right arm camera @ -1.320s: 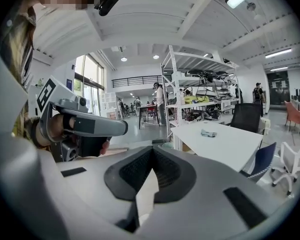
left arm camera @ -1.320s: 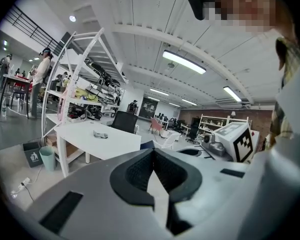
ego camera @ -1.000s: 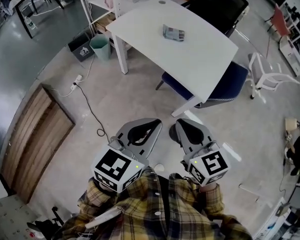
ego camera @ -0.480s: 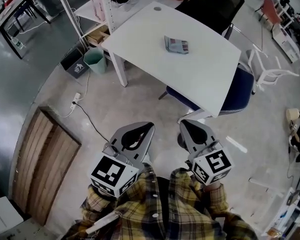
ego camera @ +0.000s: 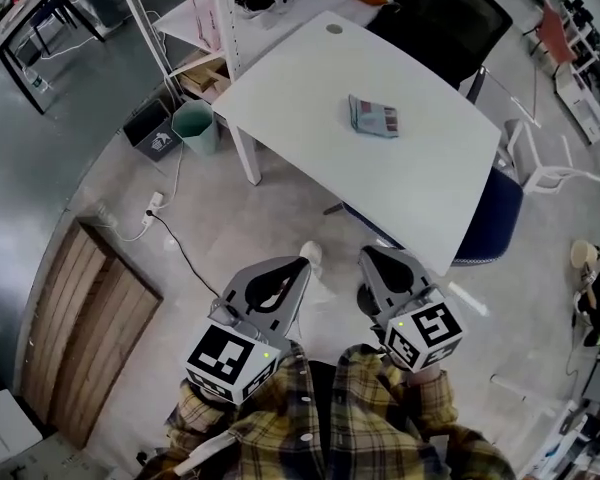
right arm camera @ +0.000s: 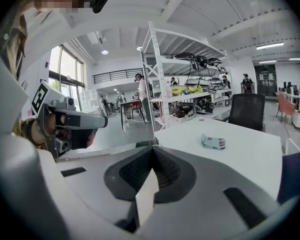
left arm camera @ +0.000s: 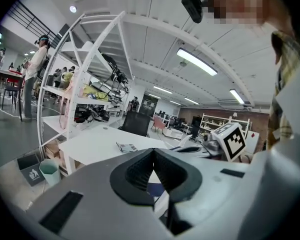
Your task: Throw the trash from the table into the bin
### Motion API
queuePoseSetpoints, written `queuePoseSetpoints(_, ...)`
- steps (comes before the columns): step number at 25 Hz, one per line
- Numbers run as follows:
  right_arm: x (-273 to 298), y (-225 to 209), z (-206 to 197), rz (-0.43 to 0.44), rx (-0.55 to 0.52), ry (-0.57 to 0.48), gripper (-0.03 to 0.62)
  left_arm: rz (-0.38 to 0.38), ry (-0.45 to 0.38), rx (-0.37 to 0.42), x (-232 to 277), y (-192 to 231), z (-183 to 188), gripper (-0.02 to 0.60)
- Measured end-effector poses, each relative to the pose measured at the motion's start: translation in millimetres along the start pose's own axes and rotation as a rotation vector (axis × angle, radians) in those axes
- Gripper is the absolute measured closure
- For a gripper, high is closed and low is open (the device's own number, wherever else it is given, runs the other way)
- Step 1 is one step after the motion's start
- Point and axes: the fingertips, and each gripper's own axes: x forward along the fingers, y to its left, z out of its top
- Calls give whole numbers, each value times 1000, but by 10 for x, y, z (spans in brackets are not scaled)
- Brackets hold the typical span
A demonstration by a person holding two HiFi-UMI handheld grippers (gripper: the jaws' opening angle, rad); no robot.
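The trash, a crumpled printed packet (ego camera: 374, 116), lies on the white table (ego camera: 310, 88), far ahead of both grippers. It shows small in the left gripper view (left arm camera: 126, 147) and in the right gripper view (right arm camera: 213, 142). A pale green bin (ego camera: 195, 126) stands on the floor by the table's left leg, also seen in the left gripper view (left arm camera: 50, 170). My left gripper (ego camera: 302, 265) and right gripper (ego camera: 365, 258) are held side by side over the floor, short of the table. The jaws of each meet at the tip with nothing between them (left arm camera: 153, 151) (right arm camera: 152, 151).
A dark box with a recycling sign (ego camera: 150, 133) sits beside the bin. White shelving (ego camera: 220, 8) stands behind the table, with a black office chair (ego camera: 450, 13) at its far side and a blue chair (ego camera: 490, 218) tucked under it. A power cable (ego camera: 170, 228) and wooden board (ego camera: 80, 308) lie at left.
The person has walked toward the table, carrying both grippers forward together. The table and packet now sit nearer and further right. A shoe shows between the grippers.
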Motion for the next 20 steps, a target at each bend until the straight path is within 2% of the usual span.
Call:
queuePoseSetpoints(5,456,-386,303,24,-5,-18,595,17,-7,22,407,364,312,575)
queuePoseSetpoints(12,890,-1253,814,-8,5,-67,595,-19,-7,85,1244,728,908,575)
queuePoseSetpoints(16,1041,-1712,908,-45,23,-71,595,-53,4,107,1662,817,1092,575)
queuePoseSetpoints(20,1177,-1973,892,-46,28,-35,595,-82,12,101,1950,858,1207,575)
